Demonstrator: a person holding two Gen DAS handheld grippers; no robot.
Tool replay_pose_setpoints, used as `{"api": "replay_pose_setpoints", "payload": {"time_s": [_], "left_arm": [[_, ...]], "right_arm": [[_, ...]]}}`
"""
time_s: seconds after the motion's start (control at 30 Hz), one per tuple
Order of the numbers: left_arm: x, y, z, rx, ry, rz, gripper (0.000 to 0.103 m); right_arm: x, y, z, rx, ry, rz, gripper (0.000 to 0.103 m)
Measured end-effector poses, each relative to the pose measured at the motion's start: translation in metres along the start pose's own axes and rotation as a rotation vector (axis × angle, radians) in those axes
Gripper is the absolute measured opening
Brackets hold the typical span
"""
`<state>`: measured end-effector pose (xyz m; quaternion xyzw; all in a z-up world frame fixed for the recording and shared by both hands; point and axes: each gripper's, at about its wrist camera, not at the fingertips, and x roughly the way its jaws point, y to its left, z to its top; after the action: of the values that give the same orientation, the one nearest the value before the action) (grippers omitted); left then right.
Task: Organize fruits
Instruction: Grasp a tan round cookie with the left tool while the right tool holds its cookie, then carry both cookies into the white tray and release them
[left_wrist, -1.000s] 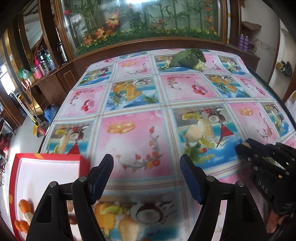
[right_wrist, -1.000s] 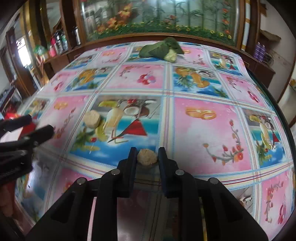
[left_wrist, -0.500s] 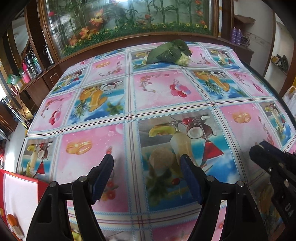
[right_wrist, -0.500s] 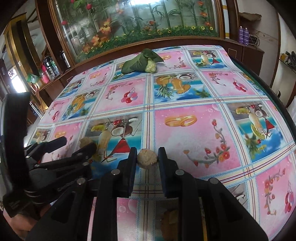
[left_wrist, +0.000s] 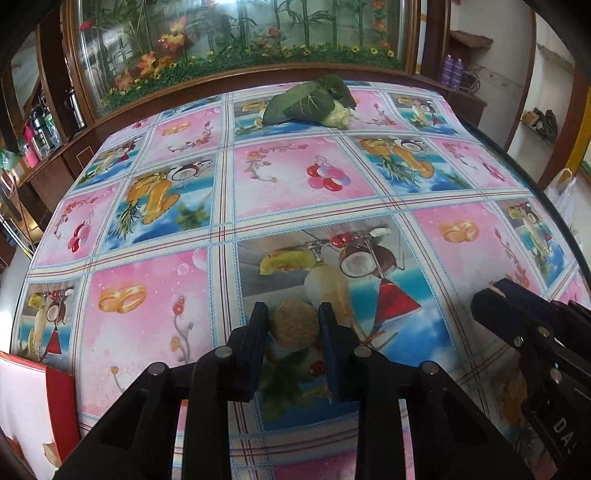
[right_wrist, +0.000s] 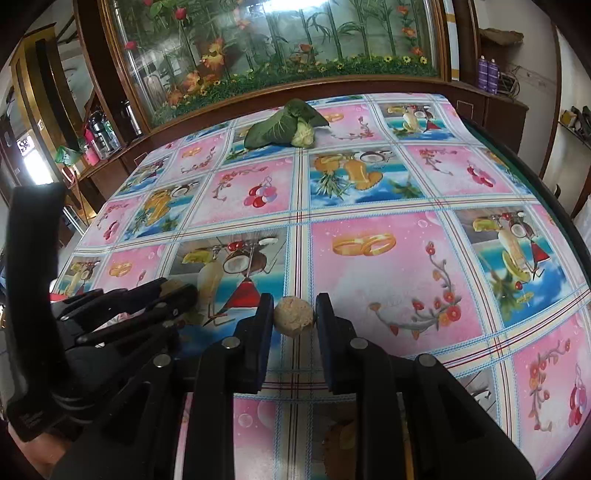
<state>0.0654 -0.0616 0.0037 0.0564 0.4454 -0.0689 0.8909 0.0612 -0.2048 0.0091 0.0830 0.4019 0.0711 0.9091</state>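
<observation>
Left wrist view, far left edge: corner of a red-rimmed white box (left_wrist: 55, 398) at the table's near-left side; contents hardly visible from here.

Left gripper (left_wrist: 294, 325): jaws drawn in on a round brown fruit (left_wrist: 293, 326), both pads touching its sides. Fruit sits low, at or just above the tablecloth (left_wrist: 280, 184), over the printed coconut-and-drink panel; contact with the cloth cannot be confirmed.

Right of that, same view: the right gripper enters from the right edge, well apart from the left one's fruit.

Right wrist view: left gripper appears at lower left, a hand (right_wrist: 33, 454) partly visible beneath it. Centre: right gripper (right_wrist: 294, 314) pinches a pale tan lumpy fruit (right_wrist: 293, 316), pads touching each side, held above a seam between a blue panel and a pink ring panel.

Far end of table, centre: a leafy cauliflower (right_wrist: 288, 127) lies on the cloth, well apart from both grippers. Behind it, a glass-fronted display of artificial plants (right_wrist: 280, 44).
</observation>
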Motion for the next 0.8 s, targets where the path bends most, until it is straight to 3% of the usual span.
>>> {"api": "replay_pose_setpoints", "payload": {"time_s": [0.23, 0.47, 0.7, 0.8], "left_arm": [[-0.046, -0.006, -0.01, 0.017, -0.085, 0.028, 0.027], [-0.103, 0.003, -0.04, 0.011, -0.171, 0.014, 0.027], [-0.149, 0.06, -0.079, -0.063, -0.219, 0.056, 0.027], [-0.163, 0.093, -0.092, -0.112, -0.237, 0.108, 0.027]], "right_arm": [[-0.007, -0.002, 0.001, -0.001, -0.056, -0.012, 0.025], [-0.012, -0.002, 0.002, -0.028, -0.139, -0.075, 0.025], [-0.014, 0.0, -0.005, -0.014, -0.167, -0.104, 0.025], [-0.024, 0.019, -0.01, -0.029, -0.187, -0.097, 0.025]]}}
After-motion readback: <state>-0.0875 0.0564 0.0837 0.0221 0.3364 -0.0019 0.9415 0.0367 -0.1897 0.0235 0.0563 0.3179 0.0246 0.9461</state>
